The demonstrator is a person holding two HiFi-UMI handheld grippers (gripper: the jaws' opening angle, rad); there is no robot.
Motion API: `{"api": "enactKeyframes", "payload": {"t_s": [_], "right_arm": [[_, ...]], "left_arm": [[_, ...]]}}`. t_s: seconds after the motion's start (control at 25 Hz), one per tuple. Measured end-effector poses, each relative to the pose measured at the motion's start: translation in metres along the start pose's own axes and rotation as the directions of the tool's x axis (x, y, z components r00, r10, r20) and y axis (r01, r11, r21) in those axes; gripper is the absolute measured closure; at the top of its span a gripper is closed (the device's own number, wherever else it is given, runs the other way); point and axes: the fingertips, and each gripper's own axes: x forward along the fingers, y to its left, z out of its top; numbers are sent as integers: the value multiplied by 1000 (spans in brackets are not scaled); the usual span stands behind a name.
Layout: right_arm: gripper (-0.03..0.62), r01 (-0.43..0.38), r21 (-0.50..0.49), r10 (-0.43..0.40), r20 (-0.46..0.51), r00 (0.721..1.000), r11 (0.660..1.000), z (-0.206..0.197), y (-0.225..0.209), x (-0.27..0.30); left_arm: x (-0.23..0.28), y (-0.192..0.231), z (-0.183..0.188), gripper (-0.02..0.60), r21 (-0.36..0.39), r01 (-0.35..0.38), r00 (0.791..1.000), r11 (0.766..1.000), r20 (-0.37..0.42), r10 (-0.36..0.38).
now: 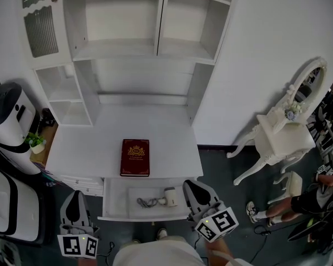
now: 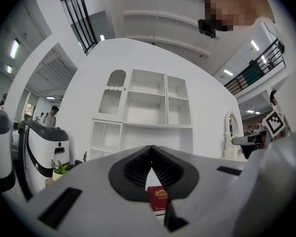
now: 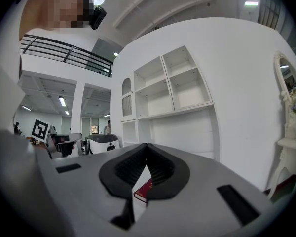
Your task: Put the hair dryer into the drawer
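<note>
A white hair dryer (image 1: 169, 197) lies in the open white drawer (image 1: 115, 199) below the desk, its dark cord (image 1: 148, 202) coiled to its left. My left gripper (image 1: 74, 201) hovers shut and empty just left of the drawer's front corner. At the drawer's right front corner my right gripper (image 1: 192, 188) is shut too, with nothing in it, close beside the dryer. Both gripper views look level at the shelf unit, with the tips of my left gripper (image 2: 151, 148) and of my right gripper (image 3: 146, 145) meeting; the drawer is hidden in them.
A dark red book (image 1: 135, 157) lies on the white desk top (image 1: 77, 148) behind the drawer; the same red book (image 2: 158, 197) shows below the left jaws. A white shelf unit (image 1: 144, 49) rises behind. A white-and-black machine (image 1: 8, 121) with a potted plant (image 1: 36, 142) stands left, a white dressing table (image 1: 283, 140) right.
</note>
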Motion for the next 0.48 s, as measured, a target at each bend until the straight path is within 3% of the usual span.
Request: {"api": "enactKeyframes", "payload": {"t_s": [0.48], "right_arm": [[586,56,25,-56,-9,998,998,-6,-13,-16]], "left_arm": [[19,-12,-3,566,1,45,999,999,-4,-45]]}}
